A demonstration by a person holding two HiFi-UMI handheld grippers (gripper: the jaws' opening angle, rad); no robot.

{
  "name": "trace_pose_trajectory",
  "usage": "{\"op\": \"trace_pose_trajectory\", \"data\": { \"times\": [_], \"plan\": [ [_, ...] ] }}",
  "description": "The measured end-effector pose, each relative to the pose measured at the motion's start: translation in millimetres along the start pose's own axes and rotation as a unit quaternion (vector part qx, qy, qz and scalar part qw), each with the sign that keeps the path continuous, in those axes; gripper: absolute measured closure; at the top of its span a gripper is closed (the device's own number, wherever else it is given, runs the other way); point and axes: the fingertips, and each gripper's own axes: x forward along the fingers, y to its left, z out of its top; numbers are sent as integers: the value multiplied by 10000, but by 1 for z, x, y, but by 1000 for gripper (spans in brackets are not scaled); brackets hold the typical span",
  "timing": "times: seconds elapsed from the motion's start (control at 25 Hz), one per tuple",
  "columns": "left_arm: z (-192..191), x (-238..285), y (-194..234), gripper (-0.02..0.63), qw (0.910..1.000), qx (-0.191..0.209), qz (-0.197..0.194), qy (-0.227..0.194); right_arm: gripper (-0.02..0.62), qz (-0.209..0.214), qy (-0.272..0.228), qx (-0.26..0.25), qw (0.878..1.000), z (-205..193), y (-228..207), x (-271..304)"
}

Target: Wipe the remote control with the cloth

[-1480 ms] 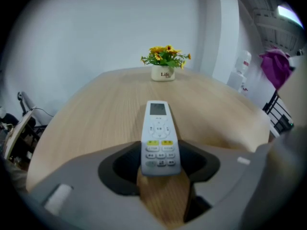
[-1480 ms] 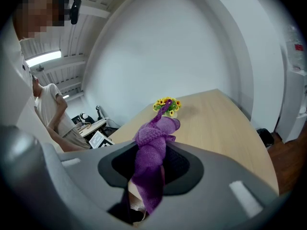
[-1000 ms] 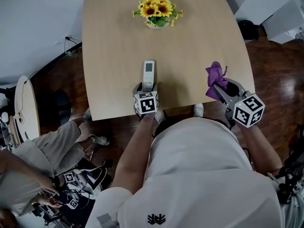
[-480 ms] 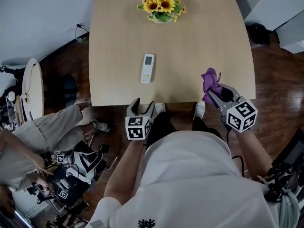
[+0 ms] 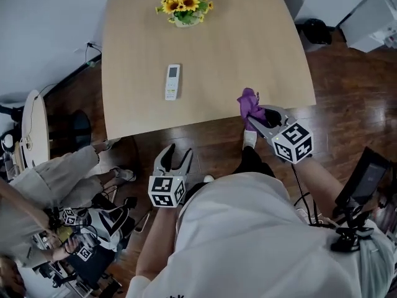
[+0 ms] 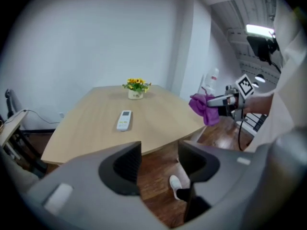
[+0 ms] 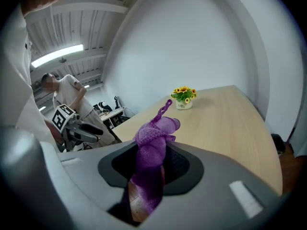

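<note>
The white remote control (image 5: 172, 82) lies flat on the wooden table (image 5: 248, 54), alone, its near end toward me; it also shows in the left gripper view (image 6: 124, 120). My left gripper (image 5: 174, 158) hangs over the floor in front of the table edge, well short of the remote. Its jaws are closing with nothing between them (image 6: 160, 159); a gap still shows. My right gripper (image 5: 257, 118) is at the table's near right edge, shut on a bunched purple cloth (image 5: 250, 103), which sticks up from between the jaws (image 7: 153, 145).
A small pot of sunflowers (image 5: 183, 6) stands at the far side of the table. A seated person (image 5: 56, 185) with spare grippers is at lower left, beside a round side table (image 5: 31, 135). A dark bag (image 5: 315, 32) lies on the wooden floor at right.
My left gripper has drawn back from the remote's near end, off the table edge, and its jaws have narrowed. The remote stays on the table. The right gripper with the cloth has shifted slightly.
</note>
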Motion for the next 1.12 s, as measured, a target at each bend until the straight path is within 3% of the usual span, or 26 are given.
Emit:
{"op": "trace_pose_trajectory", "data": {
  "times": [0.2, 0.36, 0.44, 0.56, 0.68, 0.92, 1.12],
  "plan": [
    [-10, -64, -1, 345, 9963, 532, -360, -569, 469, -292, -244, -240, 9990, -5, 59, -11],
    [-39, -121, -26, 347, 9841, 585, -1368, -971, 469, -1081, -543, -61, 9926, -31, 114, -54],
    [-53, -145, -31, 348, 9800, 503, -1598, -1072, 469, -1232, -613, 124, 9904, -46, 144, -68],
    [-82, -177, -35, 351, 9805, 370, -1673, -962, 469, -1219, -379, 268, 9915, -80, 197, -88],
    [-98, -207, -39, 356, 9796, 326, -1681, -1051, 469, -1149, -125, -5, 9933, -100, 239, -106],
    [-111, -222, -56, 360, 9803, 250, -1618, -1108, 469, -1015, -302, -490, 9932, -86, 269, -129],
    [-92, -222, -105, 364, 9776, 233, -1724, -1187, 469, -930, -427, -548, 9932, -89, 276, -167]
  ]
}}
